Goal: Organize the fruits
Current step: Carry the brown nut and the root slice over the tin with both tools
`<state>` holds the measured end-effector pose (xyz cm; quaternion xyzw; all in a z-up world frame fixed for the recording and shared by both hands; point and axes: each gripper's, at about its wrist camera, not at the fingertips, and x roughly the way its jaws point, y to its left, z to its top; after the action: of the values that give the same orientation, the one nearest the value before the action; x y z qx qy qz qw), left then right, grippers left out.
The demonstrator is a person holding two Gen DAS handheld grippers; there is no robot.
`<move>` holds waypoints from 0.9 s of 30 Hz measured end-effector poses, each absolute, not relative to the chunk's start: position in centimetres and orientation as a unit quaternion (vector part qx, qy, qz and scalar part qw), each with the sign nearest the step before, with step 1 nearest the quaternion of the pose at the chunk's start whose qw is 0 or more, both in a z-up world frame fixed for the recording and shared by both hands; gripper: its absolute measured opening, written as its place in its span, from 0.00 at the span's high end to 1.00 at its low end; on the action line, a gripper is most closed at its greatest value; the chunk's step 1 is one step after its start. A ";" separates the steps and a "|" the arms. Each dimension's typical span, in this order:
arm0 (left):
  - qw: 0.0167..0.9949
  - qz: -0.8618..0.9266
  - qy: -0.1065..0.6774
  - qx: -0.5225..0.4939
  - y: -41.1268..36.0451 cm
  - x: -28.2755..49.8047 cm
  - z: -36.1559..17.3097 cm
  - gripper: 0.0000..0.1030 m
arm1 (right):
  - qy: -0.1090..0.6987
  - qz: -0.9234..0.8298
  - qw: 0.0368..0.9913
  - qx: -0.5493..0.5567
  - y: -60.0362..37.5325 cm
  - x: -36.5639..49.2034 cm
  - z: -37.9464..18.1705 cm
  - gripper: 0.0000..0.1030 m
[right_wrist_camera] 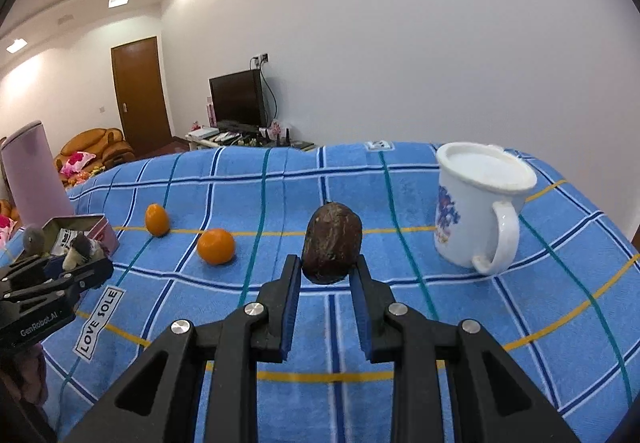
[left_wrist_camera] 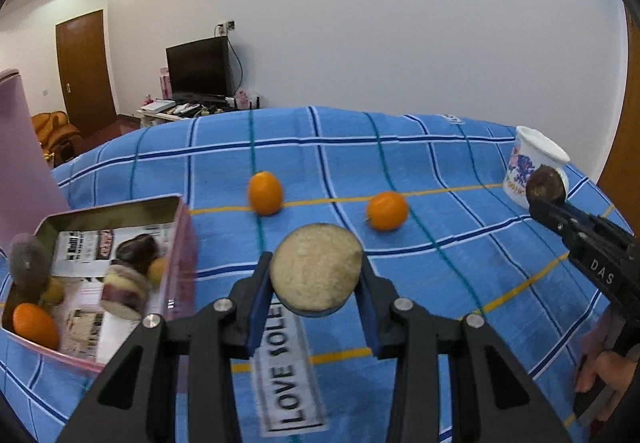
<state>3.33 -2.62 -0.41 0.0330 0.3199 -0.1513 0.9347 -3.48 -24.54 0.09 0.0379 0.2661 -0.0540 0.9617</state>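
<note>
My left gripper [left_wrist_camera: 316,279] is shut on a cut fruit half with a pale grainy face [left_wrist_camera: 316,268], held above the blue checked cloth. To its left an open pink tin [left_wrist_camera: 182,239] holds several fruits, among them an orange one [left_wrist_camera: 34,325] and a purple cut piece [left_wrist_camera: 124,289]. Two small oranges [left_wrist_camera: 265,192] [left_wrist_camera: 386,210] lie on the cloth beyond. My right gripper [right_wrist_camera: 326,271] is shut on a dark brown fruit [right_wrist_camera: 332,241]; it also shows in the left wrist view [left_wrist_camera: 546,185]. The oranges [right_wrist_camera: 157,219] [right_wrist_camera: 216,246] and tin [right_wrist_camera: 100,229] lie to its left.
A white mug [right_wrist_camera: 476,203] with a printed pattern stands at the right on the cloth. A "LOVE SOLE" label [left_wrist_camera: 286,371] is sewn on the cloth. A pink cylinder [right_wrist_camera: 34,175] stands behind the tin. The bed edge curves away at the back.
</note>
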 end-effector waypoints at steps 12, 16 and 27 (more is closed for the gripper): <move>0.948 -0.138 0.279 0.068 0.4 2.7 0.4 0.61 | 0.274 -0.025 0.961 0.021 -18.2 -3.5 -0.2 0.74; 0.952 -0.131 0.268 0.063 2.4 3.0 1.0 0.61 | 0.269 -0.003 0.963 0.021 -15.6 -3.5 0.3 0.74; 0.964 -0.075 0.252 0.038 9.3 4.9 1.9 0.61 | 0.238 0.069 0.969 -0.004 -6.5 -2.2 2.1 0.74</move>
<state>4.89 9.32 1.86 0.0380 0.2524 -0.0751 0.9639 -2.25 -6.52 2.05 -0.0040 0.2378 0.0686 0.9689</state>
